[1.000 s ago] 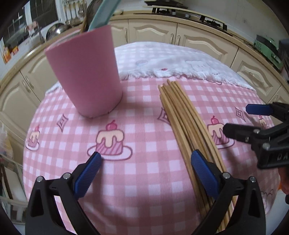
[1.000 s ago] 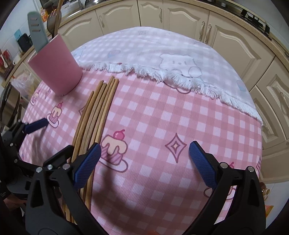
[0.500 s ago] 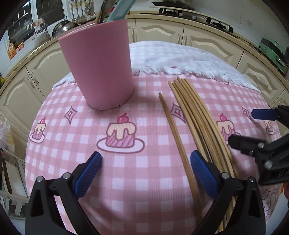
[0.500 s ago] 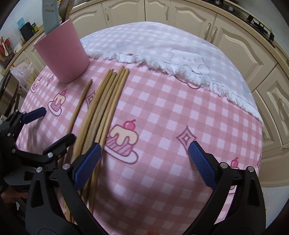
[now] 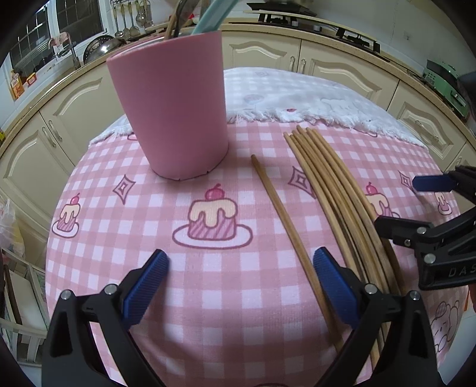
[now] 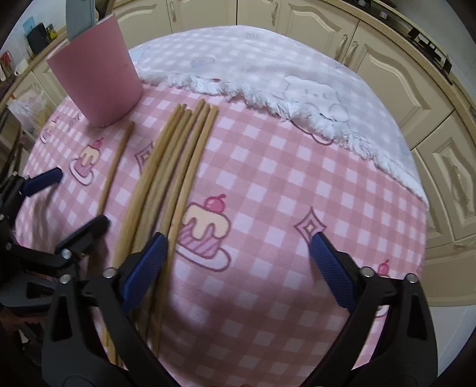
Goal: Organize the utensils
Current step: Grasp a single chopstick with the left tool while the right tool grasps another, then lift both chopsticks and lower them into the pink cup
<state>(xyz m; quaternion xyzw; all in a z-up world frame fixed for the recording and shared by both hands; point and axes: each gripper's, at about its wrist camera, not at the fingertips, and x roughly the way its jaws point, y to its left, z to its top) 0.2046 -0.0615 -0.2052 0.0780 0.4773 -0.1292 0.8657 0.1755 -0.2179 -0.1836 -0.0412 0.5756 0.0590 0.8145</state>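
- Bundle of chopsticks (image 5: 336,190) lies flat on the bench's pink checked cloth (image 5: 208,297), right of the pink cup (image 5: 172,113)
- One loose chopstick (image 5: 285,223) sits between bundle and cup
- Left tongs (image 5: 239,285) released, straddling it
- Right tongs (image 6: 238,268) wide, just narrowed a bit, nothing gripped

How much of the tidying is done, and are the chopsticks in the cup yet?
Barely begun. The cup already holds a few utensils. Both grippers, left and right, are open and hold nothing. Every chopstick lies on the cloth, one apart from the bundle. All of them are left.
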